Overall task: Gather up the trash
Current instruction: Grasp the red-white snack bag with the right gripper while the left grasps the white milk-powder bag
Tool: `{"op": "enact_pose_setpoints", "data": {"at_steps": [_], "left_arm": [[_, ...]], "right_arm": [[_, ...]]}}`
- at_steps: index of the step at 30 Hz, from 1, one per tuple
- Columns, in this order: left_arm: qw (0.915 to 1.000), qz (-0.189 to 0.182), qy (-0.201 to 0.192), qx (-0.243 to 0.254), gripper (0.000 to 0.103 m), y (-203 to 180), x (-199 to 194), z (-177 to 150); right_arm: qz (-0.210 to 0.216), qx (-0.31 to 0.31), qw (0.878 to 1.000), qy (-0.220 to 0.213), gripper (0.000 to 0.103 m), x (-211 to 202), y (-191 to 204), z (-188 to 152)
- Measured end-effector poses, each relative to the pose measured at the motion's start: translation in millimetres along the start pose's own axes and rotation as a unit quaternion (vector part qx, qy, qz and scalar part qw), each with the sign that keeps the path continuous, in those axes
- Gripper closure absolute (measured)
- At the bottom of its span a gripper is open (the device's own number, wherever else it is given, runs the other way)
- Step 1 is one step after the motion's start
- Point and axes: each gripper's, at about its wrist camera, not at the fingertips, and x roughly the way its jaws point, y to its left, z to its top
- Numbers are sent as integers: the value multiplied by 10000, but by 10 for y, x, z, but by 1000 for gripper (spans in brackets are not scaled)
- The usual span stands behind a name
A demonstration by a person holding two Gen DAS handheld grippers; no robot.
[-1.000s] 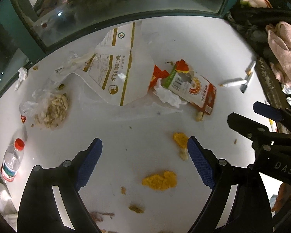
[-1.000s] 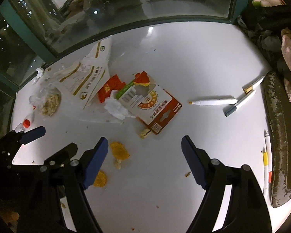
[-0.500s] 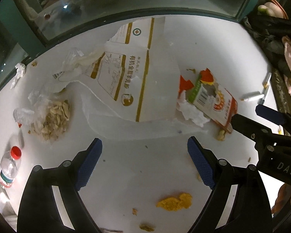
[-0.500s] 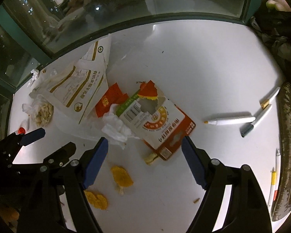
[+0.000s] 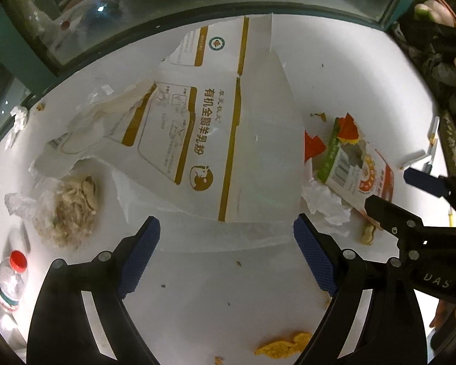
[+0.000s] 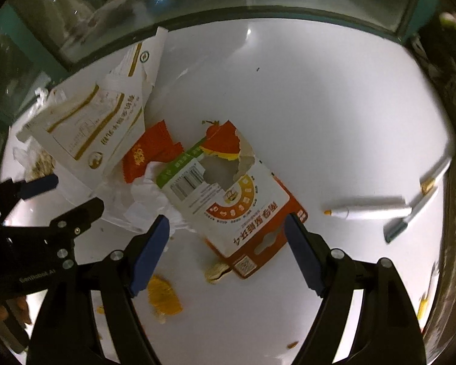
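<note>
Left wrist: white bag (image 5: 228, 140) just ahead of wide, empty jaws.
Right wrist: torn box (image 6: 234, 200) between wide, empty jaws.

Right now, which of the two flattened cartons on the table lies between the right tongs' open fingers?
The torn orange-and-white carton, the one with a barcode and a ragged hole. The larger white-and-gold carton lies further left, in front of the left tongs.

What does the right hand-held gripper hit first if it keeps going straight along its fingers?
Most likely the torn orange-and-white cardboard package: its lower end lies between the open fingers of the right hand-held gripper. Nothing shows above it, though depth is hard to judge in this fisheye view.
</note>
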Motion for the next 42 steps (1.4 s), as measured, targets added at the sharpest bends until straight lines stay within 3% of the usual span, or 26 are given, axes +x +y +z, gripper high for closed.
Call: {"op": "enact_pose_setpoints", "data": {"at_steps": [2,4,18,24,31,37,39,42], "left_arm": [[10000,11,-13,19,17,-10,40,24],[10000,67,-19,20,17,7,78,51],[9998,-45,31,214,17,-28,327,321],[9997,-42,76,225,17,-106,488,411],[9997,32,-71,237,17,-125,604,500],[9990,67,-281,326,17,-267,633,376],[9989,16,-341,332,20,-252,625,330],[9984,-31,-487,288,40,-162,586,309]], "right_arm": [[-14,-162,9999,-52,26,36,20,29],[-100,-295,9994,-160,15,54,34,58],[-51,-519,9986,-60,15,261,26,122],[-102,-981,9951,-15,15,335,98,131],[-134,-1002,9949,51,8,452,145,208],[3,-848,9963,116,8,508,133,294],[23,-823,9966,94,7,515,136,310],[32,-815,9966,80,7,503,119,290]]}}
